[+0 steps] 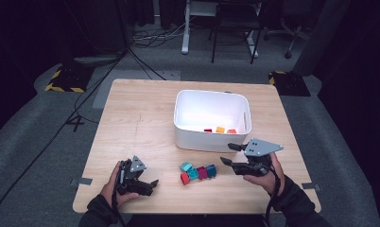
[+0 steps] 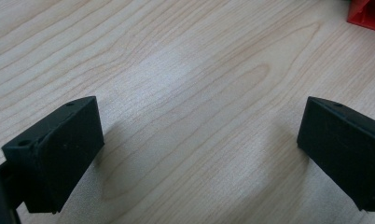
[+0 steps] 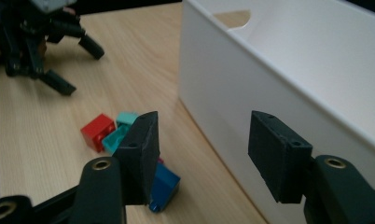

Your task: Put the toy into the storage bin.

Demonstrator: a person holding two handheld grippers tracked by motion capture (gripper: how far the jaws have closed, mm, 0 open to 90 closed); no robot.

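Right gripper [image 1: 228,154] hangs partly open with nothing in it, just beside the small blocks [image 1: 198,172] and near the white bin [image 1: 211,120]. Left gripper [image 1: 152,184] sits wide open on the bare table [image 1: 136,118], also empty.

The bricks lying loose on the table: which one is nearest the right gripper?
The dark blue brick, at the right end of the cluster, lies closest to the right gripper; the magenta, teal and red bricks sit farther left.
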